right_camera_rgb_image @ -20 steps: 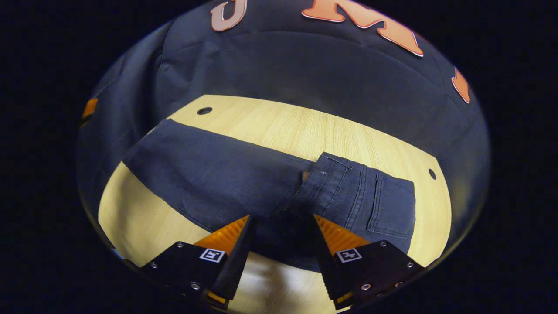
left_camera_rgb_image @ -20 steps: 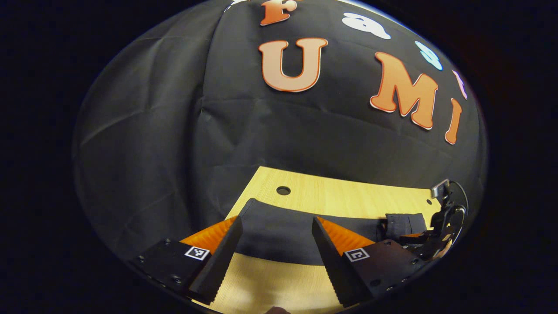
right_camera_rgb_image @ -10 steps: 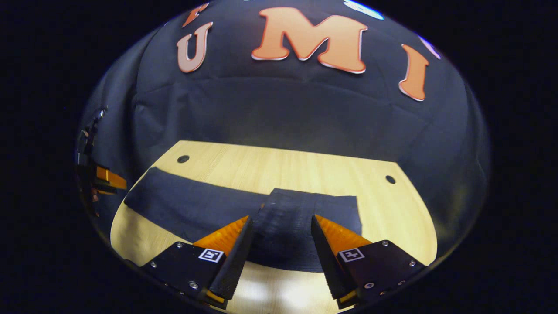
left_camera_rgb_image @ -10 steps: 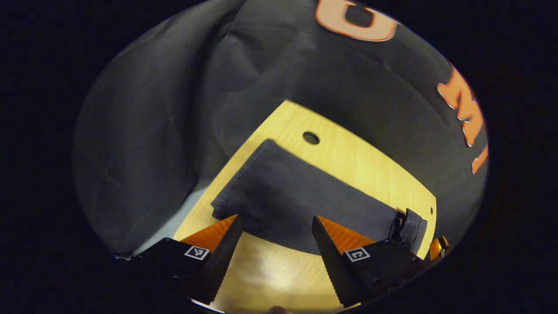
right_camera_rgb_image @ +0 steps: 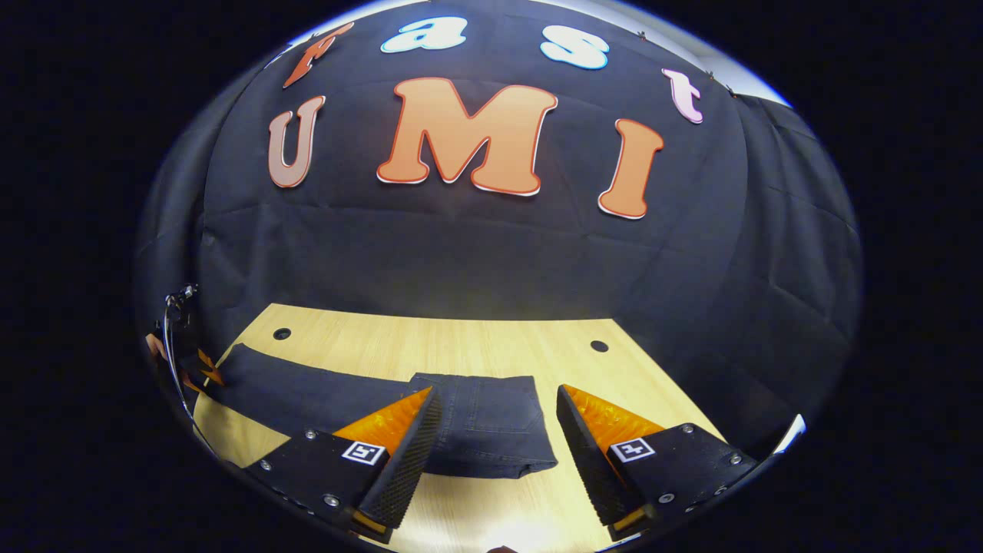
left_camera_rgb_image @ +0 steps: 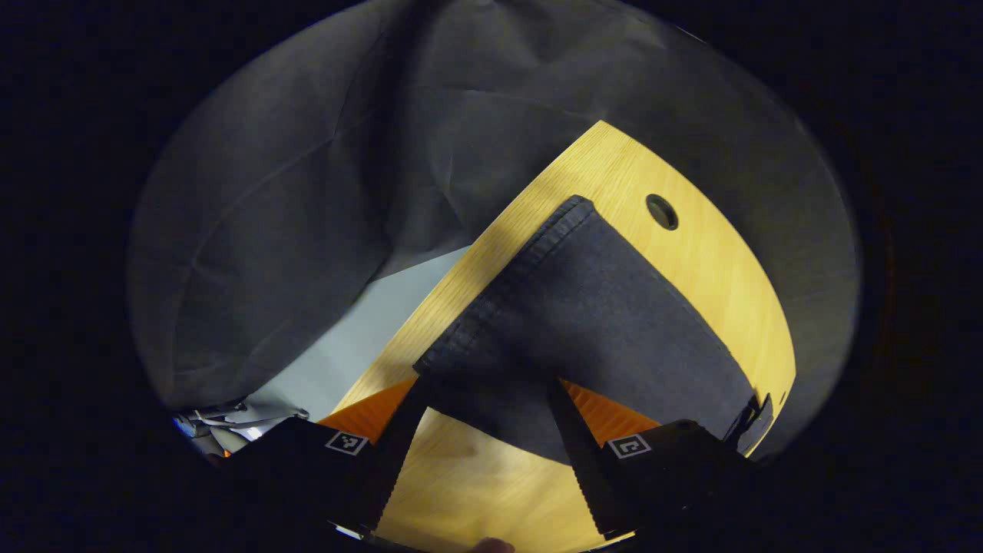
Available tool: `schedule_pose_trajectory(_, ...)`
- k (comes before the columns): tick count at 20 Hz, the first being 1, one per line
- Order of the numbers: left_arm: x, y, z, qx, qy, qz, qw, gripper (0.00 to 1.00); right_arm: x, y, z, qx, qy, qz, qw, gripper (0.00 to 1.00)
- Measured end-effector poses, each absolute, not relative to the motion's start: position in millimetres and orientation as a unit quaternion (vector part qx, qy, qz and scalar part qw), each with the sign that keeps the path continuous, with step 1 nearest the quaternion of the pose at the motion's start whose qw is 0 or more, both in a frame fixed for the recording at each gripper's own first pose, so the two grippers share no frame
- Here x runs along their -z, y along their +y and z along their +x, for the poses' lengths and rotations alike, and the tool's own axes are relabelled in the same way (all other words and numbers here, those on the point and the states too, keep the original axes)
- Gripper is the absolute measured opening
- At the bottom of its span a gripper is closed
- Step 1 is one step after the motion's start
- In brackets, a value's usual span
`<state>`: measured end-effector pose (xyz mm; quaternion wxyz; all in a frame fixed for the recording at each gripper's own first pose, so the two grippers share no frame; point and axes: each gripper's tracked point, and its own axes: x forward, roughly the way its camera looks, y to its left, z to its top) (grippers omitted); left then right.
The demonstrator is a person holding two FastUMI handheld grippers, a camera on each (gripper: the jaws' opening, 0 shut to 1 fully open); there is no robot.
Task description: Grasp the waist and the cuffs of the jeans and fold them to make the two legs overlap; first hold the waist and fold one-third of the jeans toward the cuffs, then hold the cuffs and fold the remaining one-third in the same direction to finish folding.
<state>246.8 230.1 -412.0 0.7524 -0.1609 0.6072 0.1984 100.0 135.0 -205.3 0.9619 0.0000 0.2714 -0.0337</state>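
Dark blue jeans (right_camera_rgb_image: pixel 476 422) lie along the wooden table (right_camera_rgb_image: pixel 461 346), the waist part folded over onto the legs. My right gripper (right_camera_rgb_image: pixel 498 393) is open and hangs just in front of that folded part, apart from it. The legs run left to the cuffs (left_camera_rgb_image: pixel 530 269), whose stitched hem faces me in the left gripper view. My left gripper (left_camera_rgb_image: pixel 485 388) is open at the near corner of the cuffs, with the cloth's edge lying between its fingers. The left gripper (right_camera_rgb_image: pixel 180 361) also peeks in at the far left of the right gripper view.
The table (left_camera_rgb_image: pixel 714 292) has a round hole (left_camera_rgb_image: pixel 661 211) beyond the cuffs and another hole (right_camera_rgb_image: pixel 599 346) at its far right. Its left edge drops to grey floor (left_camera_rgb_image: pixel 345 361). Black cloth walls close the booth behind and at the sides.
My left gripper swung down and in toward the cuffs, which now reach between its fingers. My right gripper drew back and tilted up from the folded waist.
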Motion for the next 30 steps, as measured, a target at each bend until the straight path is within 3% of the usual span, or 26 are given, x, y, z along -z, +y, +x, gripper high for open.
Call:
schedule_pose_trajectory(3,428,228,239,-0.210,0.640,-0.100,0.732,0.97,199,129,93,0.046,0.268,0.004,0.962,0.92)
schedule_pose_trajectory(6,425,232,255,-0.208,0.620,-0.094,0.751,0.97,200,131,91,0.047,0.268,0.011,0.962,0.93)
schedule_pose_trajectory(8,425,225,261,-0.189,0.602,-0.108,0.769,0.89,201,135,91,0.042,0.269,0.019,0.962,0.93)
schedule_pose_trajectory(9,426,217,267,-0.162,0.598,-0.104,0.778,0.70,201,139,92,0.037,0.271,0.021,0.962,0.94)
schedule_pose_trajectory(10,425,211,273,-0.145,0.570,-0.117,0.800,0.69,200,140,93,0.034,0.270,0.020,0.962,0.94)
schedule_pose_trajectory(11,427,207,276,-0.133,0.571,-0.111,0.803,0.17,197,142,95,0.028,0.268,0.018,0.963,0.94)
schedule_pose_trajectory(17,420,205,279,-0.116,0.533,-0.171,0.820,0.08,193,135,96,0.015,0.264,-0.004,0.964,0.94)
schedule_pose_trajectory(27,268,178,280,-0.025,0.421,-0.131,0.897,0.08,189,118,113,-0.012,0.247,0.008,0.969,0.94)
schedule_pose_trajectory(30,234,129,283,0.008,0.398,-0.104,0.911,0.08,188,103,119,-0.013,0.242,0.011,0.970,0.95)
